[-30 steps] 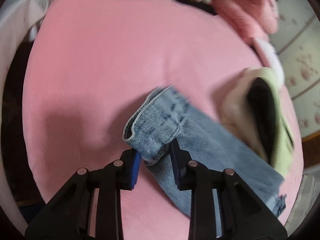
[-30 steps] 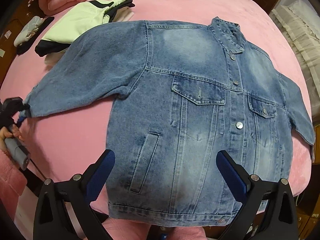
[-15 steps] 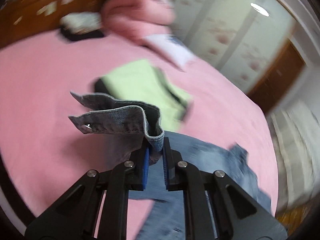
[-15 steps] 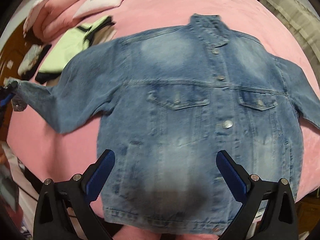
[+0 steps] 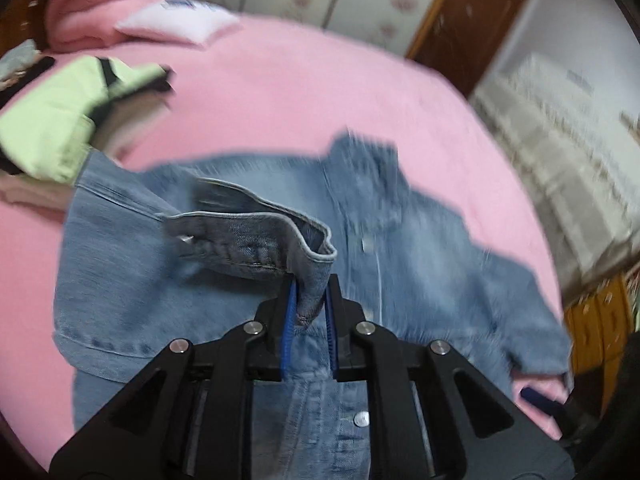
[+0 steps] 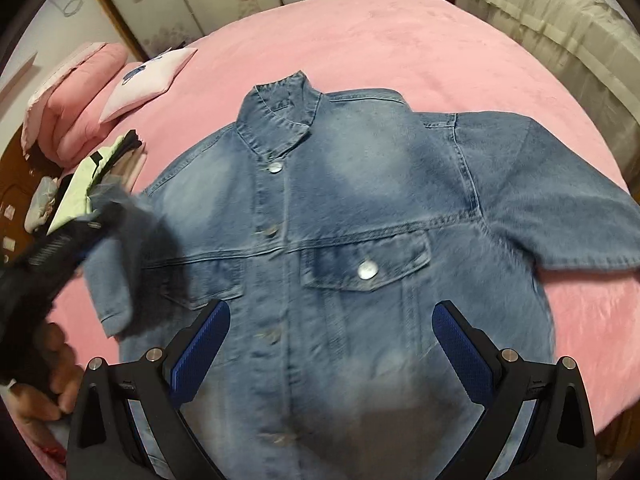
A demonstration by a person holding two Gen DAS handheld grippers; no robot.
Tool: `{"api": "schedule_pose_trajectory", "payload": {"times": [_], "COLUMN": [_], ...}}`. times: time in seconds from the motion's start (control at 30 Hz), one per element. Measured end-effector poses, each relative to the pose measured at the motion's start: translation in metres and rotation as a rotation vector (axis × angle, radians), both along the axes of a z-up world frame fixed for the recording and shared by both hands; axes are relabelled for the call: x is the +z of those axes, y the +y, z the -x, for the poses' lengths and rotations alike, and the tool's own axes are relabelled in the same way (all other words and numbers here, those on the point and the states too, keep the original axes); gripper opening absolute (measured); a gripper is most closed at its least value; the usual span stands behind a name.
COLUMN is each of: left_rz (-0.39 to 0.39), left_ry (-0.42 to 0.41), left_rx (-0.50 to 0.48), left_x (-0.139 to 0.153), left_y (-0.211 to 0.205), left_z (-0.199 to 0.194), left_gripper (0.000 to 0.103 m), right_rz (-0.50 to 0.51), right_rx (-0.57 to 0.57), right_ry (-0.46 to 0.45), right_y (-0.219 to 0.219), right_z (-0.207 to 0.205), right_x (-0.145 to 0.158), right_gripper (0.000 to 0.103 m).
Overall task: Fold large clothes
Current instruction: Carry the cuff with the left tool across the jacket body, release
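A blue denim jacket (image 6: pixel 360 248) lies front up on the pink bed (image 6: pixel 380 40), collar toward the far side, buttoned. My left gripper (image 5: pixel 311 304) is shut on the cuff of the jacket's left sleeve (image 5: pixel 256 240) and holds it lifted over the jacket's front (image 5: pixel 420 280). In the right wrist view the left gripper and the lifted sleeve (image 6: pixel 132 232) show blurred at the left. My right gripper (image 6: pixel 330 340) is open and empty, above the jacket's lower front. The other sleeve (image 6: pixel 560 208) lies spread out to the right.
A folded lime-green and black garment (image 5: pixel 72 120) lies on the bed beyond the jacket's left shoulder. A folded pink quilt (image 6: pixel 76 96) and a white pillow (image 6: pixel 148 76) sit at the far left. A beige draped piece of furniture (image 6: pixel 560 12) stands beyond the bed at right.
My left gripper closed on the sleeve cuff, lifted it and carried it inward over the jacket's front. My right gripper stayed open and shifted over the jacket toward the collar.
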State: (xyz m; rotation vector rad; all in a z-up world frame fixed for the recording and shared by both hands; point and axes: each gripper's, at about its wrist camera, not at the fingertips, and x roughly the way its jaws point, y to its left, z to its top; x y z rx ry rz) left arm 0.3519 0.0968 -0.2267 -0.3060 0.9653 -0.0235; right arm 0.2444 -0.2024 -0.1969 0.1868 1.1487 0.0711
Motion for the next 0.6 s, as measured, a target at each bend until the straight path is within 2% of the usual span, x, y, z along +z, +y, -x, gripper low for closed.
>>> {"api": "schedule_pose_trajectory", "payload": {"times": [0.07, 0.1, 0.13, 0.2, 0.3, 0.4, 0.47, 0.53, 0.6], "left_rz": [0.008, 0.015, 0.026, 0.041, 0.052, 0.05, 0.013, -0.067, -0.12], "left_ry": [0.075, 0.111, 0.137, 0.127, 0.076, 0.105, 0.133, 0.168, 0.214], "left_rx": [-0.051, -0.07, -0.087, -0.091, -0.035, 0.065, 0.158, 0.246, 0.282], "left_x": [-0.018, -0.023, -0.03, -0.027, -0.018, -0.009, -0.014, -0.023, -0.034], "left_y": [-0.024, -0.029, -0.032, -0.04, -0.02, 0.013, 0.039, 0.066, 0.085], "left_z": [0.003, 0.001, 0.006, 0.027, 0.051, 0.077, 0.093, 0.107, 0.114], "left_gripper": [0.017, 0.03, 0.049, 0.066, 0.073, 0.074, 0.074, 0.074, 0.074], "right_rz": [0.004, 0.008, 0.009, -0.005, -0.067, -0.173, -0.214, -0.215, -0.192], "right_rx": [0.052, 0.08, 0.109, 0.164, 0.215, 0.249, 0.264, 0.262, 0.248], "right_ry": [-0.004, -0.004, 0.0, 0.007, 0.014, 0.037, 0.056, 0.069, 0.068], "right_y": [-0.009, -0.011, -0.009, -0.003, 0.009, 0.024, 0.036, 0.049, 0.06], "right_z": [-0.009, -0.012, -0.015, -0.019, -0.026, -0.035, -0.041, -0.047, -0.049], "right_x": [-0.011, -0.017, -0.022, -0.033, -0.044, -0.055, -0.063, -0.073, -0.081], "right_gripper": [0.103, 0.103, 0.103, 0.103, 0.103, 0.097, 0.083, 0.082, 0.076]}}
